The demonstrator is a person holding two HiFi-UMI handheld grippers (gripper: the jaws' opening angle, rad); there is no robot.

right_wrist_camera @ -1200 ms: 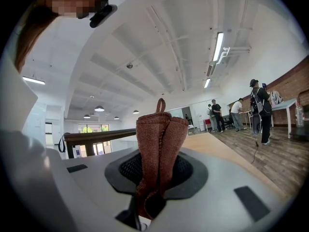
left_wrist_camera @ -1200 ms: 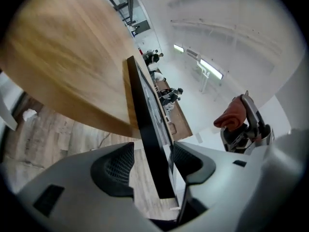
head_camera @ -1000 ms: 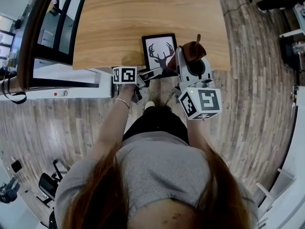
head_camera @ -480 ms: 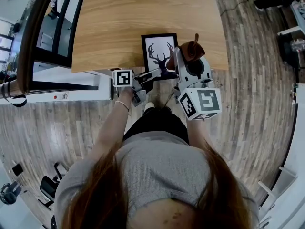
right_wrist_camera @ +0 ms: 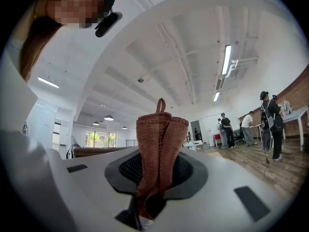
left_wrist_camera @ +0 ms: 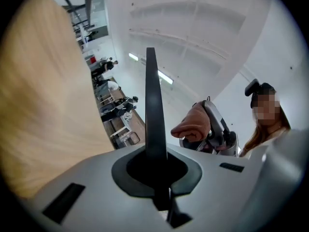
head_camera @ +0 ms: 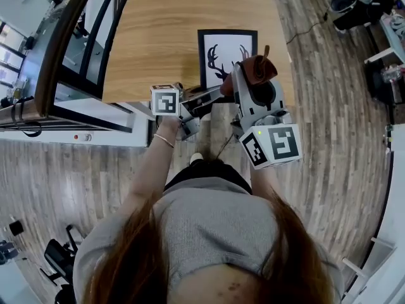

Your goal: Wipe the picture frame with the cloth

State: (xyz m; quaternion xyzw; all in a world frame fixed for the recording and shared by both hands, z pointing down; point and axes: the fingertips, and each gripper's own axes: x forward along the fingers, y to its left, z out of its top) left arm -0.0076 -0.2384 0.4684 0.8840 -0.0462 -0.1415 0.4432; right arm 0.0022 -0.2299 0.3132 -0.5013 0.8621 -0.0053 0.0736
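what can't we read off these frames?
- Lower right corner of the picture frame: head view, covered by the cloth and right gripper.
- Frame's front: left gripper view shows it edge-on only.
- Frame touching the table or lifted: head view looks straight down, no gap readable.
- Frame in right gripper view: out of shot, only cloth.

The left claw is clamped on the picture frame, which stands up from it edge-on as a thin black strip. Right of the frame, the right claw grips a bunched brown cloth. Left of the frame spreads the pale wooden surface.
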